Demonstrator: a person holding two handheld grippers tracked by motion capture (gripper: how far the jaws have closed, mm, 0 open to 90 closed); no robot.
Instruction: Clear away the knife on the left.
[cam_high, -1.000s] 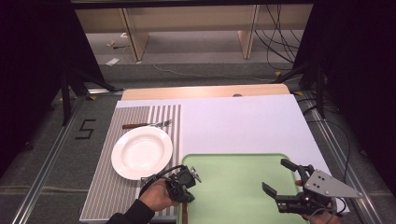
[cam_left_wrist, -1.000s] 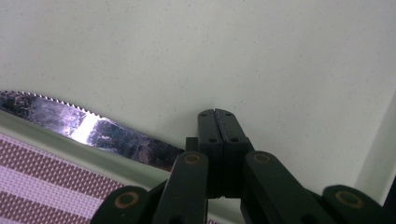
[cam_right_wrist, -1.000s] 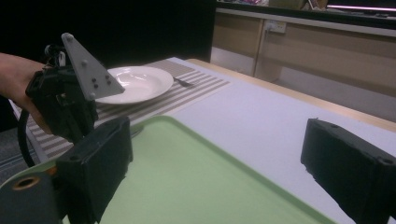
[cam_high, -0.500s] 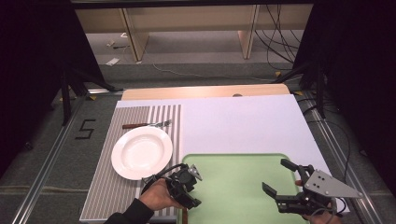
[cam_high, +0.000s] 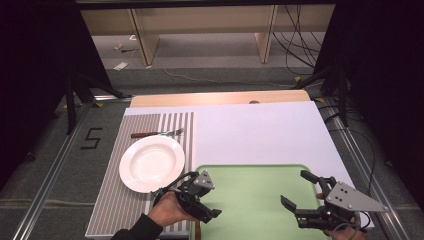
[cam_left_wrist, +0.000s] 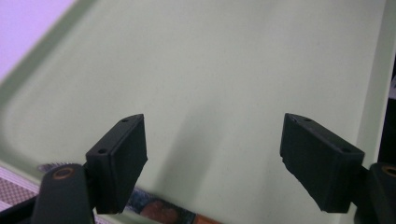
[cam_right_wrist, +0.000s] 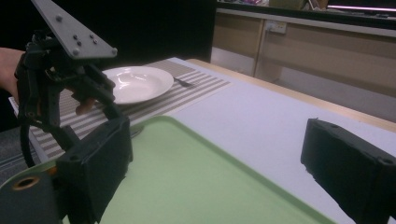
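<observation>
Left gripper (cam_high: 202, 197), jaws spread and empty, hangs over the near-left corner of the green tray (cam_high: 250, 175). A dark-and-orange item (cam_left_wrist: 161, 212) lies just off that edge, too hidden to identify. Right gripper (cam_high: 305, 192), also gaping with nothing held, hovers over the tray's near-right part. Tray surface bare. Beyond, on the striped placemat (cam_high: 107, 210): white plate (cam_high: 151, 163), then a fork (cam_high: 156, 133) behind it. Judgement: nothing loaded yet; all the work remains.

The pale green tray (cam_high: 250, 200) lies flat and bare at the near edge of the white surface (cam_high: 260, 130), just right of the striped placemat (cam_high: 107, 215).
</observation>
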